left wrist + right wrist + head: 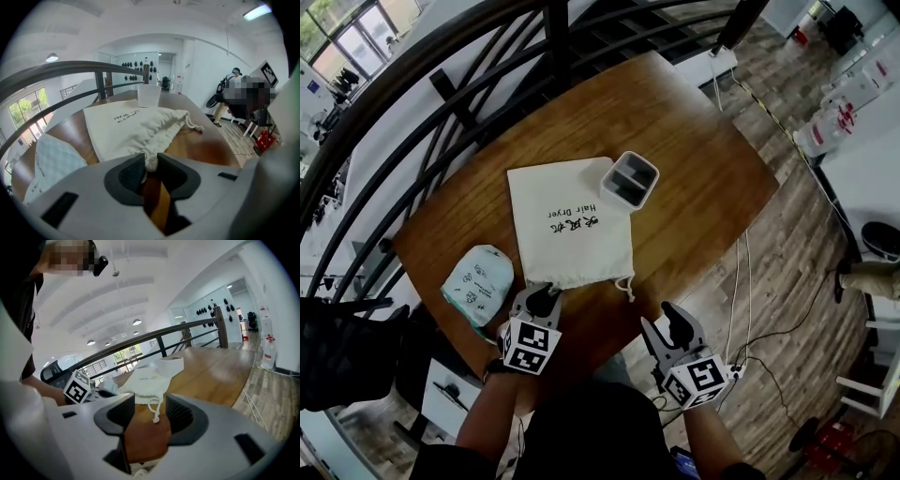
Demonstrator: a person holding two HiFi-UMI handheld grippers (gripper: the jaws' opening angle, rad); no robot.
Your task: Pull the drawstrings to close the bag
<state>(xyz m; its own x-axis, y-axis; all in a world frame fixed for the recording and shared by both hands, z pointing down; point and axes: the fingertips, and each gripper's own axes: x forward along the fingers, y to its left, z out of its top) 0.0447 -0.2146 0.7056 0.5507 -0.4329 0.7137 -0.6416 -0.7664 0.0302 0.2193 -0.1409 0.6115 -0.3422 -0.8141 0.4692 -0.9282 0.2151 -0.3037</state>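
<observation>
Left tongs (pixel 151 161) pinch the gathered hem of the bag (pixel 567 225); right tongs (pixel 157 411) gape before the knotted drawstring (pixel 156 419). Pulling fabric, not cord, could merely drag the bag.

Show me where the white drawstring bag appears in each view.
Head view: white drawstring bag, at the centre.
Left gripper view: bag in the centre, mouth between the jaws.
Right gripper view: bag in the centre, beyond the jaws.
Shared landmark: open box at its far corner.
</observation>
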